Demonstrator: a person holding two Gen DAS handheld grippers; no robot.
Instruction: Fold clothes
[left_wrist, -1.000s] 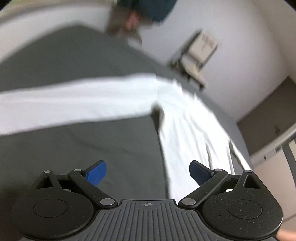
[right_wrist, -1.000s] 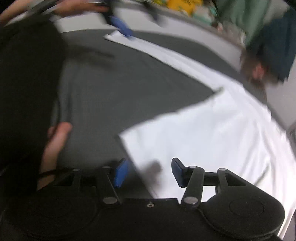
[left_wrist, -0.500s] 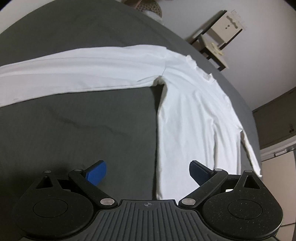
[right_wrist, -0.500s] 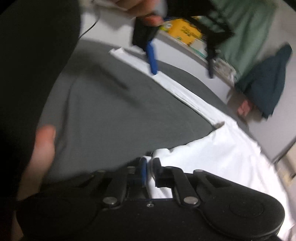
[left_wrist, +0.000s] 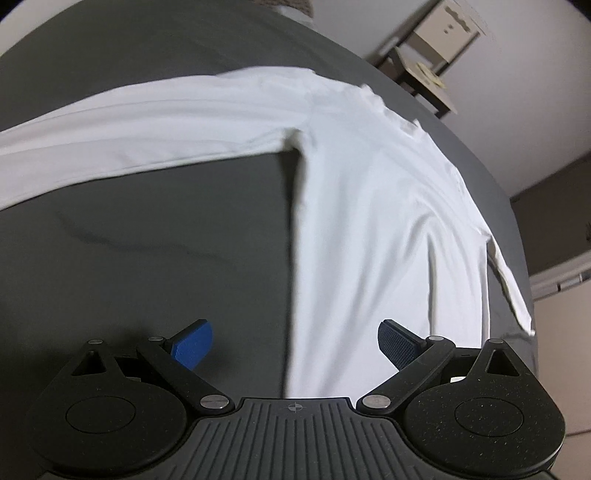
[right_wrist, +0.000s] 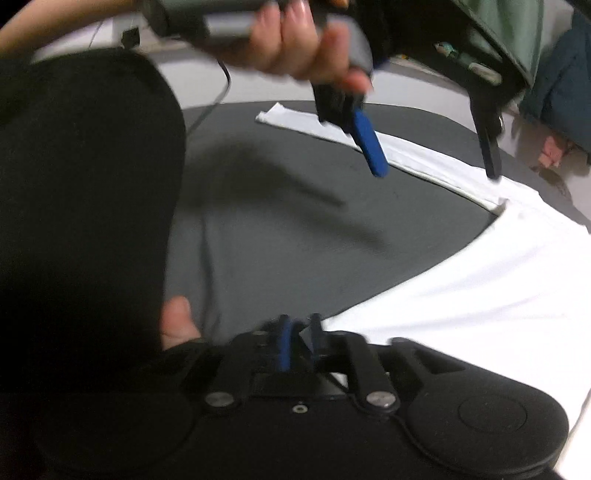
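While a white long-sleeved shirt (left_wrist: 369, 206) lies on grey bedding (left_wrist: 147, 258), left gripper (left_wrist: 295, 343) spread wide above it, right gripper (right_wrist: 299, 343) pinching its hem, wooden chair (left_wrist: 424, 62) upper right, dark sleeve (right_wrist: 81, 221) blocking left

Your long white shirt sleeve (left_wrist: 110, 136) is running off the left edge; motion blur is smearing your left gripper (right_wrist: 424, 147) and hand (right_wrist: 295, 48).

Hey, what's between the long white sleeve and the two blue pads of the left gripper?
In the left wrist view, mostly bare dark grey bed cover with a few soft creases. Below the sleeve, the white shirt body edge reaches down between the left gripper pads.
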